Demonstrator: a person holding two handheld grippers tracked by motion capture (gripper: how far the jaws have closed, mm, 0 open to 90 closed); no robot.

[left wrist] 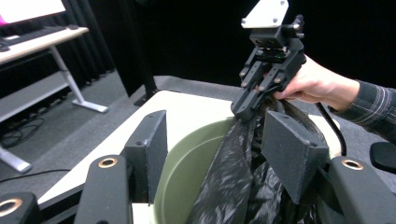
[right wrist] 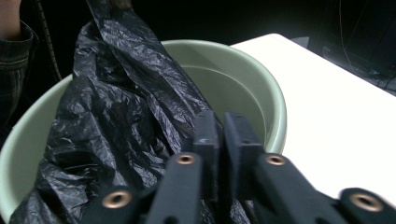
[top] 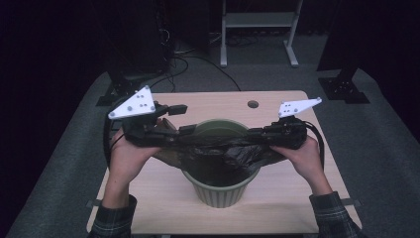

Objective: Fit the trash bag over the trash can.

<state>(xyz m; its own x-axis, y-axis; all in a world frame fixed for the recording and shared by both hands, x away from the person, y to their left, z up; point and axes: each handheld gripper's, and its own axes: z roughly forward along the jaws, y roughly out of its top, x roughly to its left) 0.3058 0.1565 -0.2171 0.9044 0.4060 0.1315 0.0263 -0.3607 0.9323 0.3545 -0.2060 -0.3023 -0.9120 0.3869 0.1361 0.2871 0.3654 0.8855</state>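
My right hand-held gripper pinches the black bin liner; my left hand-held gripper stands half-wide around it. I should clamp, then spread it over the green bin's rim.

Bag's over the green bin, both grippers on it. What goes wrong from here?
1. The right gripper pinches only a thin fold of the black bag; it may slip out.
2. The left gripper stands open around the bag, so that side could drop.
3. Pulling sideways could tip the green bin.
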